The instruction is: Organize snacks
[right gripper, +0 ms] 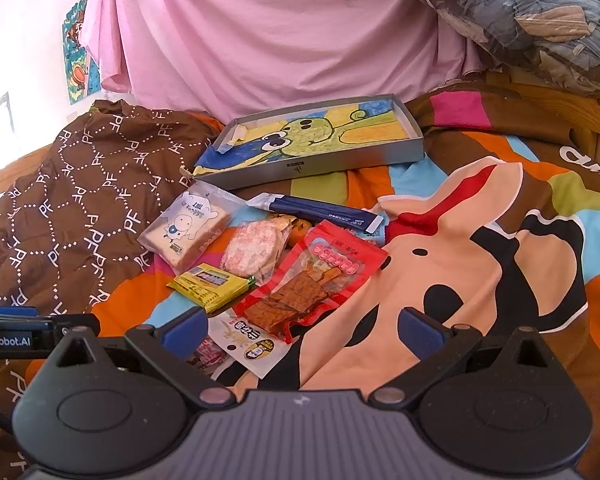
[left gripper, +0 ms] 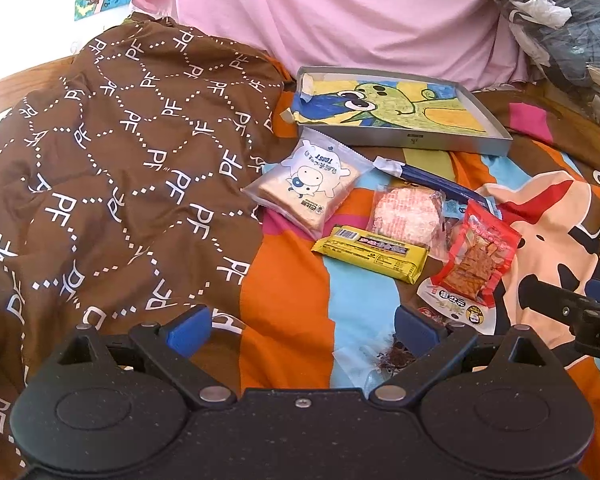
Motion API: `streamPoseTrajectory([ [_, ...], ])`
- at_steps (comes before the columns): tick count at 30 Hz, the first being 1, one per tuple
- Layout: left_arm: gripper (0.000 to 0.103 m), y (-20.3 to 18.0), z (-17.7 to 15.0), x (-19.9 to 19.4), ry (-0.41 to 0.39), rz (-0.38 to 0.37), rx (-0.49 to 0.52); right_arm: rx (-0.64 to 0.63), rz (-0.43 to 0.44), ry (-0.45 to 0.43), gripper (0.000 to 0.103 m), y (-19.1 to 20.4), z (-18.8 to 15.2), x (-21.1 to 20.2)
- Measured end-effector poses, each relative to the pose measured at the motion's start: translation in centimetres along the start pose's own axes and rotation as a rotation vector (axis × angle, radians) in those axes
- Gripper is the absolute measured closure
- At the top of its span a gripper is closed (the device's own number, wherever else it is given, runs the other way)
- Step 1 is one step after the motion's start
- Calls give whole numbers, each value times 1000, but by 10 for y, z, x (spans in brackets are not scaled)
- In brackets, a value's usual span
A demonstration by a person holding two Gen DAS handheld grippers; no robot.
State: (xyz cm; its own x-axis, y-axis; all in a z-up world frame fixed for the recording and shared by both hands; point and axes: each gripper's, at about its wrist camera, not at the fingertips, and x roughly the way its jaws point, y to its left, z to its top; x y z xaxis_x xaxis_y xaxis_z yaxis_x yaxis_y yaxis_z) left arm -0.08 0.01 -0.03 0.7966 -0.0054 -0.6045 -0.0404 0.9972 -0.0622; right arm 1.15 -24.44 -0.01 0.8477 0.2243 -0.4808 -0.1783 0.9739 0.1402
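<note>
On the toast packet (left gripper: 306, 182), "TOAST" upside down.

You see snacks in glossy plastic film at mid-frame: a clear toast packet (left gripper: 300, 184), a shiny yellow bar wrapper (left gripper: 372, 254), a crinkled translucent cake wrapper (left gripper: 406, 214), a red foil-like pouch (left gripper: 476, 260) and a smooth dark-blue sachet (left gripper: 428, 178). Behind them, toward the upper centre, a matt grey tray (left gripper: 416, 142), looking like metal or card, holds a crayon-textured paper drawing (left gripper: 380, 102). Everything rests on soft printed cloth bedding (left gripper: 288, 292), with a matt brown quilt (left gripper: 120, 168) at left and a smooth pink sheet (left gripper: 340, 12) above. Your left gripper (left gripper: 302, 330) and right gripper (right gripper: 300, 330) show speckled black plastic bodies and smooth blue pads (left gripper: 190, 332).
</note>
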Motion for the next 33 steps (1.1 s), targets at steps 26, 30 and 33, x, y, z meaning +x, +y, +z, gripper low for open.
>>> streamPoseTrajectory([
  [26, 5, -2, 1, -1, -6, -5, 6, 24, -52, -34, 0, -3, 0, -1],
  [30, 5, -2, 1, -1, -7, -6, 6, 20, -53, -37, 0, -2, -1, -2],
  [33, 5, -3, 1, 0, -6, -9, 6, 17, -71, -37, 0, -1, -2, -1],
])
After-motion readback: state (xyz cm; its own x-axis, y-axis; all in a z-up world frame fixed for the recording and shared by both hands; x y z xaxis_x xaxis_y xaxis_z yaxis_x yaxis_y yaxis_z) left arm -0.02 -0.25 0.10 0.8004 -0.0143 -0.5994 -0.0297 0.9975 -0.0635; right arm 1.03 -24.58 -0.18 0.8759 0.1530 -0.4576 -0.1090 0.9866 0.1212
